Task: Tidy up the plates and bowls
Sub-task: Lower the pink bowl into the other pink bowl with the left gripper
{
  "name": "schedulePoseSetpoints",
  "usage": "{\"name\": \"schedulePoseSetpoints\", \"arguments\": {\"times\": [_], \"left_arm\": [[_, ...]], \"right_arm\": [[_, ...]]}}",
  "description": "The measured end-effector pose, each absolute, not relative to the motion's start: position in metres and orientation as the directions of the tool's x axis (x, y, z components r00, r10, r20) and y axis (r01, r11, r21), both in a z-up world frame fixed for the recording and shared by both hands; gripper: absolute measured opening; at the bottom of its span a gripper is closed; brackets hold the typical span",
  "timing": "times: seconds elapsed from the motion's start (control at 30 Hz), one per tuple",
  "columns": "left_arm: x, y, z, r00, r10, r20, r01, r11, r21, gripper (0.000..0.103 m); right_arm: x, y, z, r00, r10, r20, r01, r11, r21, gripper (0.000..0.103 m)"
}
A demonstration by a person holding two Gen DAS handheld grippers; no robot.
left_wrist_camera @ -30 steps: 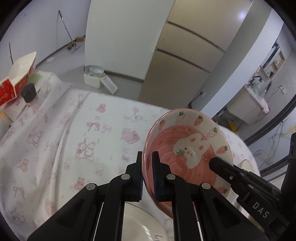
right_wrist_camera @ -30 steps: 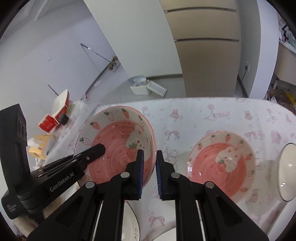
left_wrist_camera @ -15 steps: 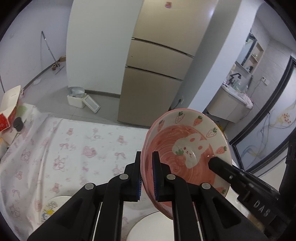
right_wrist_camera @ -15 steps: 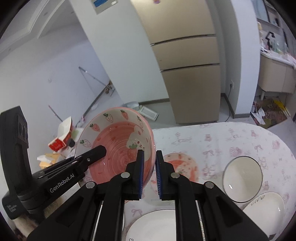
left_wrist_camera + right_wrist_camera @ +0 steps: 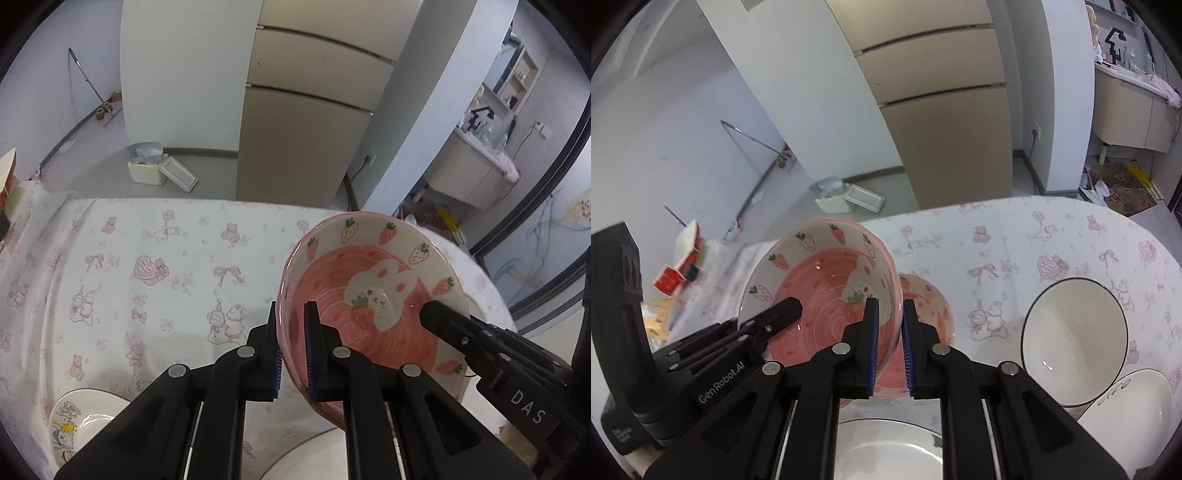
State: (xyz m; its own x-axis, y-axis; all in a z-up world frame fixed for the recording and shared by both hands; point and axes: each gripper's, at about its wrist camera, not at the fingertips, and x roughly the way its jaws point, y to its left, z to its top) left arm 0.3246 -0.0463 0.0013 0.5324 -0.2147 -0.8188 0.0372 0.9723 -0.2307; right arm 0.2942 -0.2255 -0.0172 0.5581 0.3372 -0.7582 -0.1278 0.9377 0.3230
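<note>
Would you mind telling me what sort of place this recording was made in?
Most likely a home kitchen and dining area: a tall beige multi-door fridge stands behind a table covered with a pink-printed white tablecloth, and a counter with a black tap shows at the right.

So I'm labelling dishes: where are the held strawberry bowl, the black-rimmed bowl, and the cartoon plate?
strawberry bowl [image 5: 373, 295], left wrist view, rabbit picture inside.
black-rimmed bowl [image 5: 1075, 332], right wrist view, inner wall.
cartoon plate [image 5: 74, 424], left wrist view, printed rim.

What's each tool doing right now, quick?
Left tool: closed on the rim of the pink bowl.
Right tool: closed on the same bowl's opposite rim.
</note>
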Motion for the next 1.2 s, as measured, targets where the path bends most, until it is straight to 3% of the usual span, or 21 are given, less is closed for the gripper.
{"name": "schedulePoseSetpoints", "arguments": {"times": [1.2], "left_arm": [[0.339,-0.062,-0.064,0.521,-0.162,-0.838,0.104,0.987,-0.126,0.012]], "right_arm": [[0.306,-0.205,-0.059,0.537,0.166,-0.827,-0.156,0.983,0.096,0.012]]}}
